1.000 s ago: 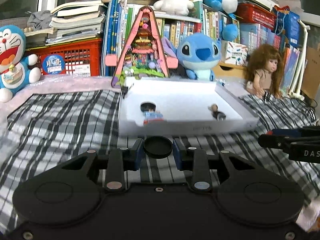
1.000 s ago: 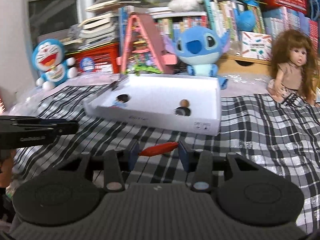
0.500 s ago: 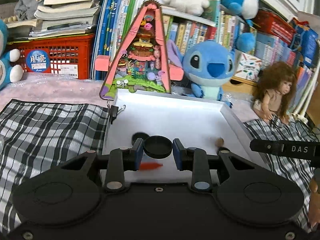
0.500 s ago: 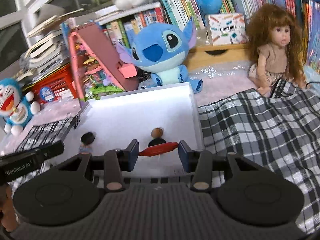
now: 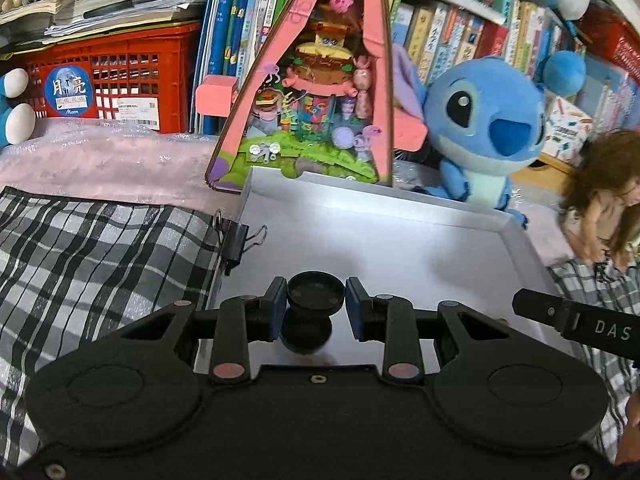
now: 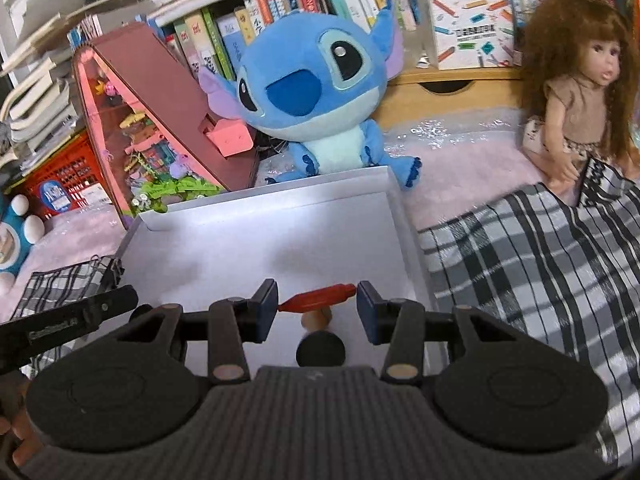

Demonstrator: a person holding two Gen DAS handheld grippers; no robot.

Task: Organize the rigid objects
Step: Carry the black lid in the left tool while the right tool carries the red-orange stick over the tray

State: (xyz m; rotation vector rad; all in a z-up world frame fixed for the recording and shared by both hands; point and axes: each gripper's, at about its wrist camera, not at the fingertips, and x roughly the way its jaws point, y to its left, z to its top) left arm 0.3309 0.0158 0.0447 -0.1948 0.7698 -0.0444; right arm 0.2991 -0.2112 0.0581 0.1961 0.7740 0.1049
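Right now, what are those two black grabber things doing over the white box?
A person is tidying small toys into the white tray. The left gripper is shut on a round black cap, and the right gripper is shut on a small red rolling pin. Both hang over the near end of the tray, where a little dark-headed figure already sits. Neither piece has been let go yet.

Smooth matt white tray (image 5: 400, 248) on woven checked cloth (image 5: 100, 252); plush toy (image 5: 480, 128) behind.
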